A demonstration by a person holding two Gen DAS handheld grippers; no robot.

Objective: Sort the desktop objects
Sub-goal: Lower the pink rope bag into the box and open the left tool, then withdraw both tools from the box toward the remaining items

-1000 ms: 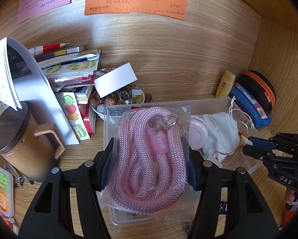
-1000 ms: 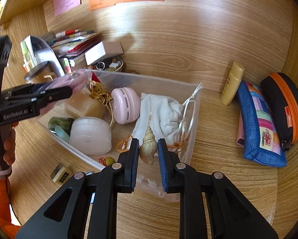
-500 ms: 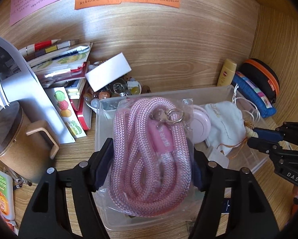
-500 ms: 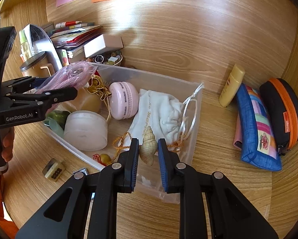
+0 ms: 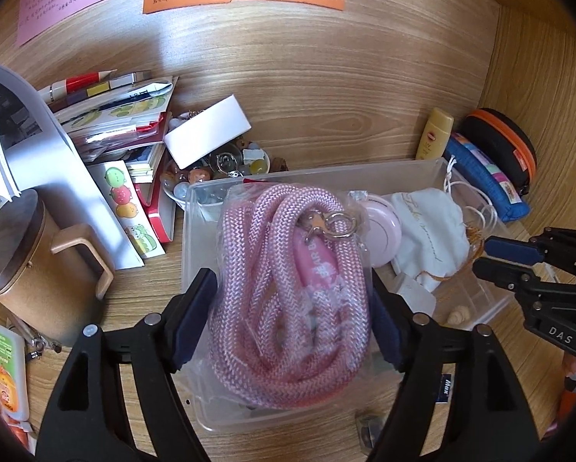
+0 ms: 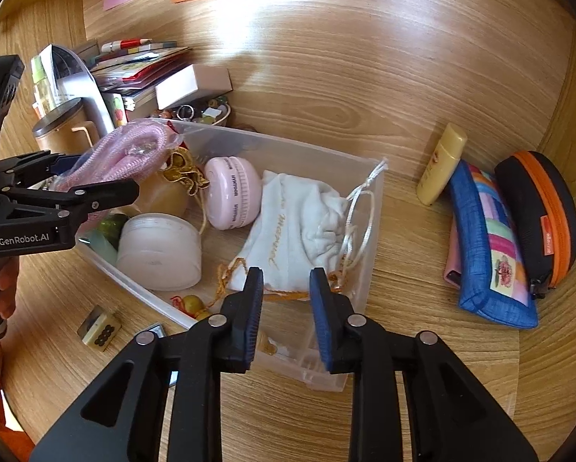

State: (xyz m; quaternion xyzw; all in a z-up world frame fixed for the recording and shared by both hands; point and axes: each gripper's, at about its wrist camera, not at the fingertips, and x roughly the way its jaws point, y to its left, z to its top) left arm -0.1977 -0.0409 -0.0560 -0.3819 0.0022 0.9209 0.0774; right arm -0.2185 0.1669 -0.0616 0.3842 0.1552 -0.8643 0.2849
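Note:
My left gripper [image 5: 288, 308] is shut on a bagged pink rope [image 5: 291, 288] and holds it above the left end of the clear plastic bin [image 5: 422, 163]; both also show in the right wrist view, the gripper [image 6: 95, 181] and the rope [image 6: 126, 150]. My right gripper [image 6: 286, 288] is open and empty over the bin's [image 6: 365, 288] near right corner. A small seashell [image 5: 458, 313] lies in the bin below it. The bin also holds a white drawstring pouch [image 6: 299, 227], a pink round case [image 6: 232, 192] and a white jar [image 6: 158, 250].
A yellow tube [image 6: 440, 171], a blue patchwork pouch [image 6: 488, 238] and a black-orange case [image 6: 538, 215] lie right of the bin. Books, a white box [image 5: 207, 134], a bowl of trinkets [image 5: 218, 171] and a brown mug [image 5: 29, 254] stand to the left. A small tile [image 6: 99, 329] lies in front.
My right gripper has opened and let the seashell drop into the bin. My left gripper has kept its hold on the pink rope and moved slightly further over the bin.

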